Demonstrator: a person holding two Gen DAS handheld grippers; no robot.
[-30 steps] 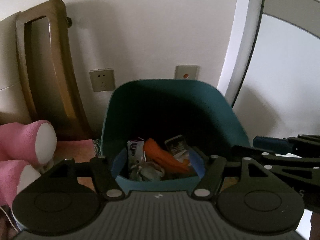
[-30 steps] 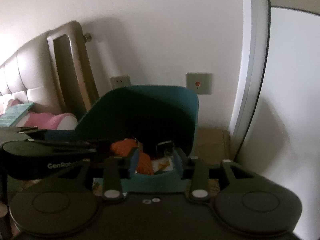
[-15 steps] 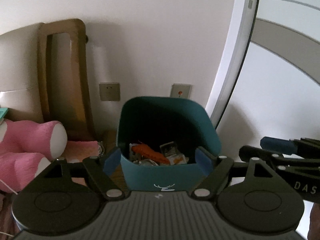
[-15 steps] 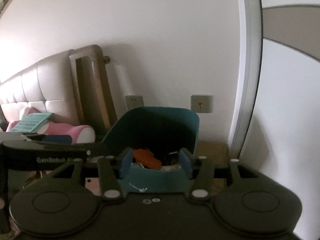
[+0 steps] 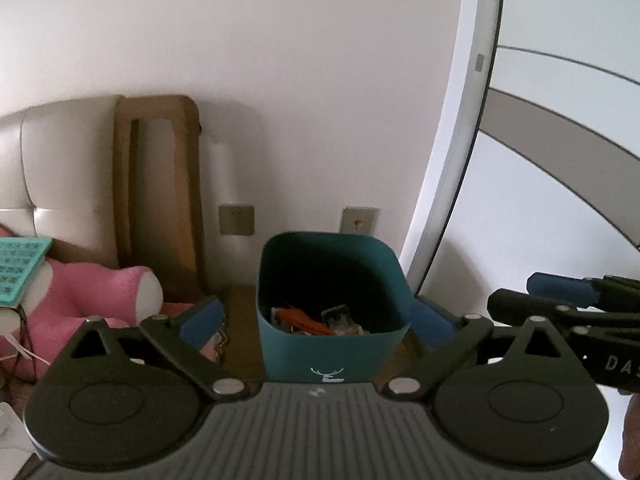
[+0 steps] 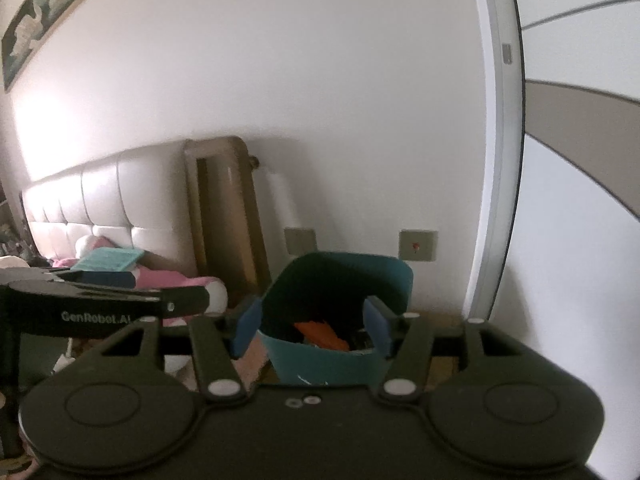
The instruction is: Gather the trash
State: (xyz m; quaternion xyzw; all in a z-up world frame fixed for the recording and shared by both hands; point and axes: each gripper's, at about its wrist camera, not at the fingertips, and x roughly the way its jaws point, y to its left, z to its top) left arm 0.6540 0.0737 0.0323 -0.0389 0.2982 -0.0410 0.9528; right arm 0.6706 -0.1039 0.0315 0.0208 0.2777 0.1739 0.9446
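My left gripper (image 5: 316, 316) and right gripper (image 6: 312, 328) are opening, fingers empty; swinging carelessly, I could topple the near teal bin (image 5: 332, 344), spilling its trash (image 5: 304, 316).

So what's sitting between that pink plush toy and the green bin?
In the left wrist view, between the pink plush toy and the teal bin lies bare wooden floor, plus a patterned item I can't identify.

A white wall (image 5: 320, 80) (two switch plates low down) backs a cream padded headboard (image 6: 100, 208).
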